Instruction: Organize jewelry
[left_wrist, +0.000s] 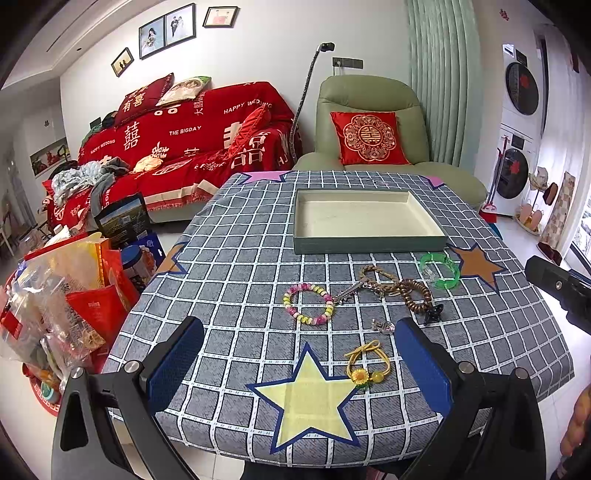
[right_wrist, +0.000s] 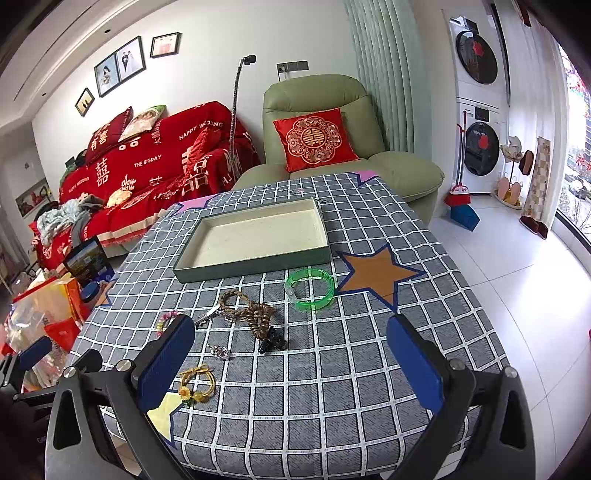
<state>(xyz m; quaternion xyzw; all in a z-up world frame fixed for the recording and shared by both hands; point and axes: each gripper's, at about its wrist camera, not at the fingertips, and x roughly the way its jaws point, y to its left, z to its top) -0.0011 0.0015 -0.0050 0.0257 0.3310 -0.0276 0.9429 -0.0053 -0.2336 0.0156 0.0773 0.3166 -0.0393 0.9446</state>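
While both tools (left_wrist: 299, 363) (right_wrist: 290, 358) hang released, close squarely on the green bangle (right_wrist: 309, 288) (slippery), then lift to the tray (right_wrist: 236, 267).

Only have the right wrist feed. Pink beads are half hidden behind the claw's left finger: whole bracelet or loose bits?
Observer: Left wrist view shows a whole bead bracelet, a closed ring of pink and yellow beads lying flat.
Operator: Left claw state?
Observer: The left claw is open, with nothing between its fingers.
Operator: Yellow patch under my finger?
Observer: It's a full yellow star printed on the cloth. The sunflower hair tie lies at its upper right point.
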